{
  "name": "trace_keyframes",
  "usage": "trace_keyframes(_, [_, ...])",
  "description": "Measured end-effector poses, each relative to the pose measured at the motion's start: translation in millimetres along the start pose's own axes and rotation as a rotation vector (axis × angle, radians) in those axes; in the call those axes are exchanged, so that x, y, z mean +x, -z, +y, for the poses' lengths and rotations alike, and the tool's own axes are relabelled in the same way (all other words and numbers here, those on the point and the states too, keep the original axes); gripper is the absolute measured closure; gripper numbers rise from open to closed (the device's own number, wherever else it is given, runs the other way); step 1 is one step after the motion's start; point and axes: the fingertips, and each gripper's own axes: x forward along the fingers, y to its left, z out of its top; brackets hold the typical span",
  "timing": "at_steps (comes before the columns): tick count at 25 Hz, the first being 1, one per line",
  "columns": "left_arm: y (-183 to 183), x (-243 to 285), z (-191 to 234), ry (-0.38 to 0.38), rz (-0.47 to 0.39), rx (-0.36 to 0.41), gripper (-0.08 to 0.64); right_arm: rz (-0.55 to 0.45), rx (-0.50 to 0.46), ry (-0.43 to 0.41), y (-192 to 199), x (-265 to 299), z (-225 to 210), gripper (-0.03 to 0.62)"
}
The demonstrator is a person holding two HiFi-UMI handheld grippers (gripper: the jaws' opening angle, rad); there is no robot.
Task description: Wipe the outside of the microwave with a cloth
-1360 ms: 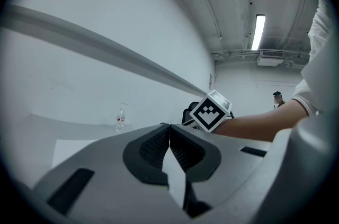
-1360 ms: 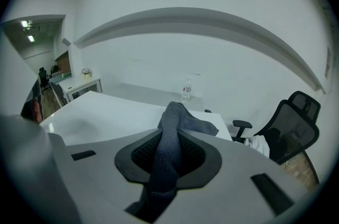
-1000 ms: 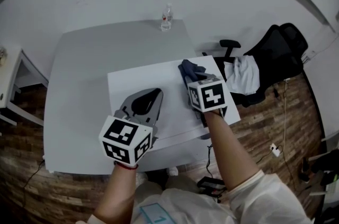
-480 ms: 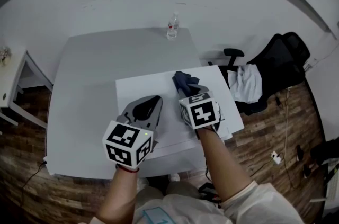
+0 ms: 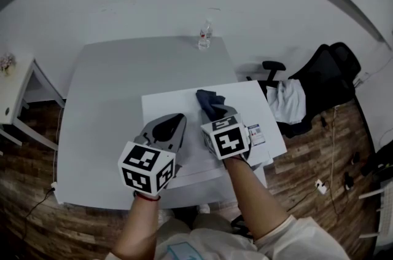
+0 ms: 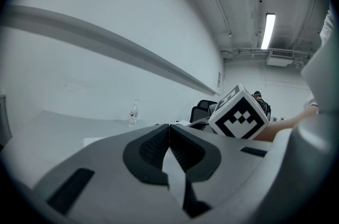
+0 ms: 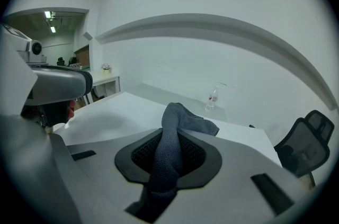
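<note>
Right gripper (image 5: 216,114) is now further left over the white microwave (image 5: 169,106) top, its jaws pinching the dark cloth (image 5: 209,100); left gripper (image 5: 169,128) has jaws pressed together.

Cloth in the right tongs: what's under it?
The cloth, pinched in the right tongs, is over the microwave's white top, near its far edge. The patch directly beneath is covered, so whether the cloth touches it can't be told.
</note>
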Motion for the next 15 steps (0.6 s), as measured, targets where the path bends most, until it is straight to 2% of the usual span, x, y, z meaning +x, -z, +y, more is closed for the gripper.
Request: trace_keyframes(15, [4.7, -22.7, 20.6, 0.002, 0.014, -0.007, 0.555, -0.006, 0.020, -0.032, -13.6, 7.5, 42.9, 0.518])
